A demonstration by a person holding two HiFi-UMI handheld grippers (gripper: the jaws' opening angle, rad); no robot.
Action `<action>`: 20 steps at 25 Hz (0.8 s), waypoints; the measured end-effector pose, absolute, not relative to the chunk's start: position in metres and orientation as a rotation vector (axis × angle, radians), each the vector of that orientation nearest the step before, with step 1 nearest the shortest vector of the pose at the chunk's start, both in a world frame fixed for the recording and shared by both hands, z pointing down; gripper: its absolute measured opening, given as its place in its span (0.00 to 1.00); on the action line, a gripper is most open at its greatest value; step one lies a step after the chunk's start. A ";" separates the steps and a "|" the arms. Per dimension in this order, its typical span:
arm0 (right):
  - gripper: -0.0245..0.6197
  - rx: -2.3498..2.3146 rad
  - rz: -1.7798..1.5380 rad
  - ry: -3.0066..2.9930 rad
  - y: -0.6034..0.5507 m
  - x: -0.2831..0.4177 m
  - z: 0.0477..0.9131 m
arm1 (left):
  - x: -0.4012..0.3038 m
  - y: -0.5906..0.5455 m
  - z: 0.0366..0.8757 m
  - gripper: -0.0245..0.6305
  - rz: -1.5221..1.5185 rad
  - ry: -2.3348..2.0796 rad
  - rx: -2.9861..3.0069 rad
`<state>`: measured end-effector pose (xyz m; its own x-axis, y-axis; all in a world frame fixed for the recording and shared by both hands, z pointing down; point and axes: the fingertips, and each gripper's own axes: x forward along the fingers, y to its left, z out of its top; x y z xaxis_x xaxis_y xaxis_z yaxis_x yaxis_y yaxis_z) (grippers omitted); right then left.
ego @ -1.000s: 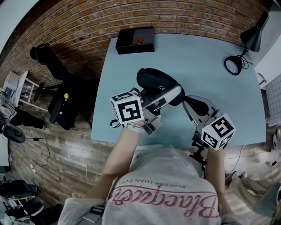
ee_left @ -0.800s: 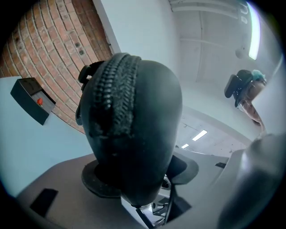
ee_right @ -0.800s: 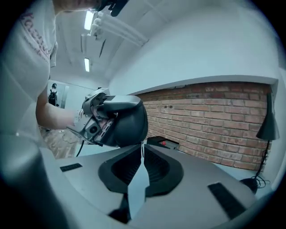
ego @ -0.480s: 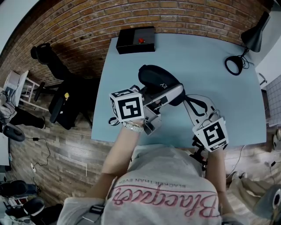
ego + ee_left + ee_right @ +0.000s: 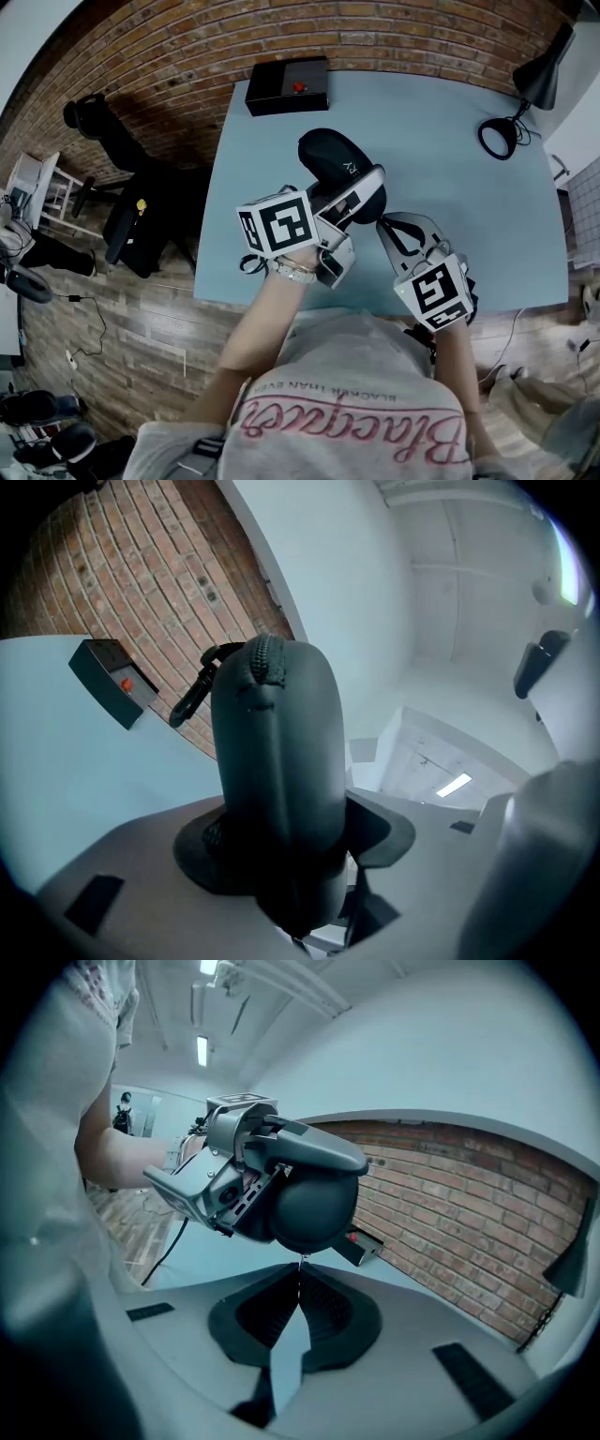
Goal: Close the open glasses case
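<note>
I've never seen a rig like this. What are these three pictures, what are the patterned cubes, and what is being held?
No robot: a person holds a tool with a two-finger claw in each hand; the patterned cubes belong to those tools. One picture looks down from the person's head; the other two come from cameras riding on each tool. On the blue table stand a black box with a red button and a desk lamp. The left gripper clamps a black glasses case; its claw has just been closing further on it. The right gripper has its claw tips together close to the case's end; whether they pinch anything is unclear.
</note>
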<state>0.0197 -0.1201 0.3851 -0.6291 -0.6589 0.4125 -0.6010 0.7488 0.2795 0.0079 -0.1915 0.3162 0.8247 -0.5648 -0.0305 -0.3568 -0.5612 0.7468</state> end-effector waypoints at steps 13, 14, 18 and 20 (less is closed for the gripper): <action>0.07 0.805 0.143 -2.614 -0.102 -0.011 0.393 | 0.007 -0.195 0.326 0.43 -0.368 -0.739 2.194; 0.07 0.791 0.142 -2.621 -0.101 -0.012 0.393 | 0.007 -0.194 0.326 0.44 -0.369 -0.733 2.196; 0.07 0.801 0.121 -2.598 -0.104 -0.005 0.394 | 0.009 -0.191 0.325 0.44 -0.329 -0.690 2.249; 0.07 0.834 0.117 -2.575 -0.107 0.002 0.394 | 0.010 -0.190 0.325 0.45 -0.294 -0.671 2.270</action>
<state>0.0022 -0.1071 0.3943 -0.7274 -0.5401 0.4233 -0.5764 0.8156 0.0502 0.0097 -0.1899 0.3253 0.8371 -0.5470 -0.0093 -0.3780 -0.5905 0.7130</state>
